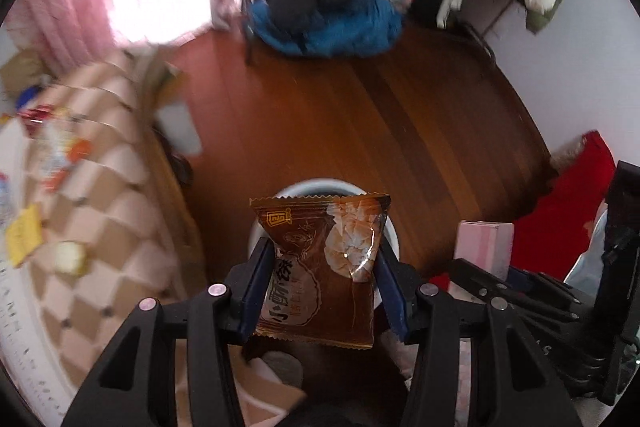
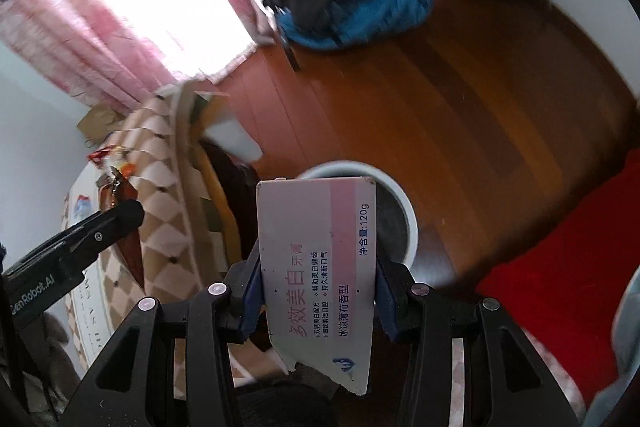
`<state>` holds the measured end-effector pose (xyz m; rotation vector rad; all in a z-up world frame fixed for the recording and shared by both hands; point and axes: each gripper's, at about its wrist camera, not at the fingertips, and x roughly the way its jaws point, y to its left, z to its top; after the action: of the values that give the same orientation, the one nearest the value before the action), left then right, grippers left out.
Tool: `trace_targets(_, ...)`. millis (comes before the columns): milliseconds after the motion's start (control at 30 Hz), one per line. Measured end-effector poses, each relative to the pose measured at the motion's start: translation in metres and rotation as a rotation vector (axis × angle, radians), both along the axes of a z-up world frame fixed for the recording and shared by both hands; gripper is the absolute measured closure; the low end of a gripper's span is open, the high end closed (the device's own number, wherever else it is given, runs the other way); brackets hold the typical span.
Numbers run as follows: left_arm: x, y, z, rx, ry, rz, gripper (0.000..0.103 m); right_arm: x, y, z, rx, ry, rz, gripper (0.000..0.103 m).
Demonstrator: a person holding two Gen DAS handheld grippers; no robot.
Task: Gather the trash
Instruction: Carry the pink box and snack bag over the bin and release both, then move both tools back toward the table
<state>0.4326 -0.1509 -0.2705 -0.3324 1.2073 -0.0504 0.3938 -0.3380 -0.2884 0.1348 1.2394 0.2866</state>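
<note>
My left gripper (image 1: 322, 267) is shut on a brown snack wrapper (image 1: 320, 267) and holds it over a white round trash bin (image 1: 316, 187) on the wooden floor. My right gripper (image 2: 318, 275) is shut on a torn pink and white toothpaste box (image 2: 320, 267), held just left of the same bin (image 2: 400, 203). The box and right gripper also show in the left wrist view (image 1: 486, 247) at the right. The left gripper arm shows in the right wrist view (image 2: 80, 239) at the left.
A table with a checked cloth (image 1: 104, 195) and several snack packets (image 1: 56, 147) stands to the left. A chair piled with blue and black clothes (image 1: 320, 15) is across the wooden floor (image 1: 400, 115). Red fabric (image 2: 560, 267) lies at the right.
</note>
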Motion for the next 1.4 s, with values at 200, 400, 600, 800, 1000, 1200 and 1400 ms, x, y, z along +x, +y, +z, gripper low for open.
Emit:
trace_targets(200,0.039,-0.011,-0.059,-0.01,0.138,-0.039,0.055,0.036,-0.014,-0.067,-0.026,0.112,-0.01,0.054)
trace_targets(400,0.049,-0.013,-0.101,0.012,0.247,-0.04,0.024,0.065,-0.015,-0.133,-0.043,0.235,-0.018,0.054)
trace_targets(600,0.043,-0.004,-0.112,0.047,0.278,-0.007,0.003,0.08,-0.013,-0.182,-0.087,0.335,-0.026,0.027)
trace_targets(800,0.034,-0.003,-0.102,0.155,0.223,0.026,0.003,0.069,-0.019,-0.189,-0.131,0.351,-0.055,0.001)
trace_targets(1000,0.021,-0.009,-0.097,0.2,0.221,0.014,0.003,0.054,-0.019,-0.181,-0.188,0.328,-0.07,0.001)
trace_targets(1200,0.014,-0.016,-0.082,0.211,0.208,0.007,0.003,0.038,-0.016,-0.16,-0.231,0.281,-0.069,0.001)
trace_targets(1400,0.005,-0.02,-0.059,0.214,0.174,0.003,0.003,0.03,-0.017,-0.134,-0.237,0.247,-0.072,0.001)
